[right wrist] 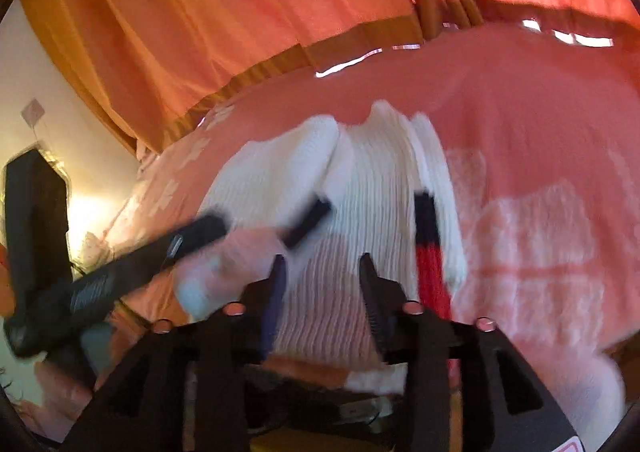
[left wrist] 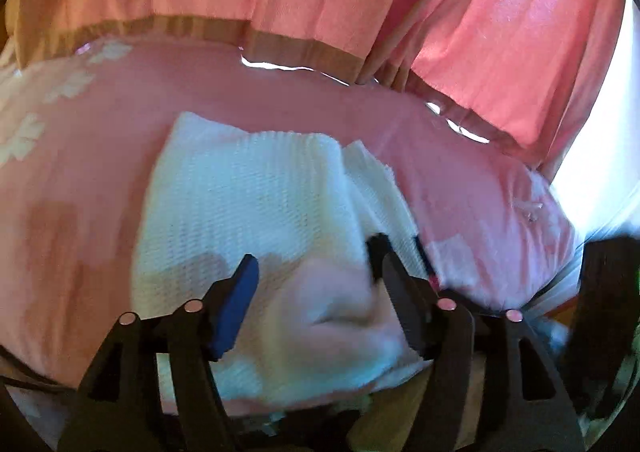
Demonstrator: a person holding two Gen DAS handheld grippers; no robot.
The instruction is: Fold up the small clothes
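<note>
A white knitted garment (left wrist: 256, 188) lies on a pink bed cover (left wrist: 100, 172). It also shows in the right wrist view (right wrist: 372, 188), with a dark blue and red stripe (right wrist: 428, 252) along its right edge. My left gripper (left wrist: 316, 256) is open just above the garment's near part, fingers apart. My right gripper (right wrist: 322, 264) is open over the garment's near middle. The left gripper (right wrist: 312, 220) reaches in from the left in the right wrist view, blurred. Both views are motion-blurred.
Orange-pink curtains (right wrist: 240, 32) hang behind the bed. The cover (right wrist: 540, 112) has white flower patterns (left wrist: 20, 136). A dark object (right wrist: 36, 212) stands by a pale wall at the left. Bright window light (left wrist: 600, 156) shows at the right.
</note>
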